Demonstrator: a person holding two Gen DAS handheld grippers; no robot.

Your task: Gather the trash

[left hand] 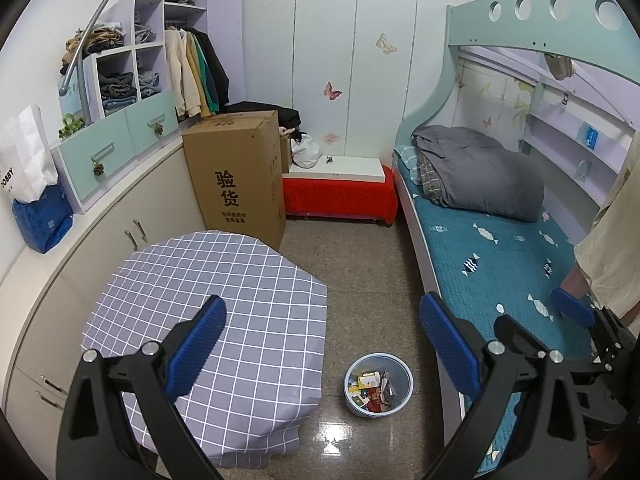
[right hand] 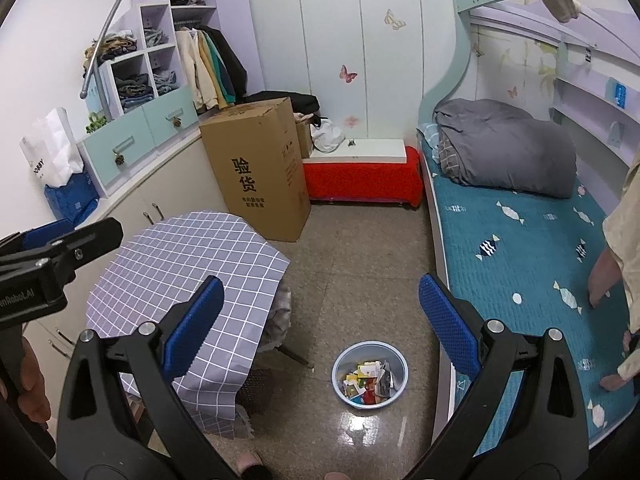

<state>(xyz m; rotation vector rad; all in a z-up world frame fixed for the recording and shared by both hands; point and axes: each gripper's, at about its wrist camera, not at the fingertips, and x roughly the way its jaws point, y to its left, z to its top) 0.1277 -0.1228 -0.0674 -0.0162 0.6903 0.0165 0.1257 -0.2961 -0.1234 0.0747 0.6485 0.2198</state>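
In the left wrist view, the left tongs are spread wide with nothing between the blue pads. Below and between them a round pale blue trash bin stands upright on the speckled floor, its mouth facing up, with paper scraps and wrappers inside. Being round, the bin shows no long axis. On its left is the bench under a grey checked cloth, whose edge hangs down near the bin without touching it. On its right runs the white edge of the bed, just beside the bin. The floor makes an open lane between bench and bed, up to the cardboard box and the red covered low stand. The right tongs show at the right over the teal bed, but I cannot tell their opening here.

In the right wrist view, the right tongs are also wide apart and hold nothing. The trash bin sits between the pads, near the bed edge and apart from the bench. The left tongs enter from the left above the bench.
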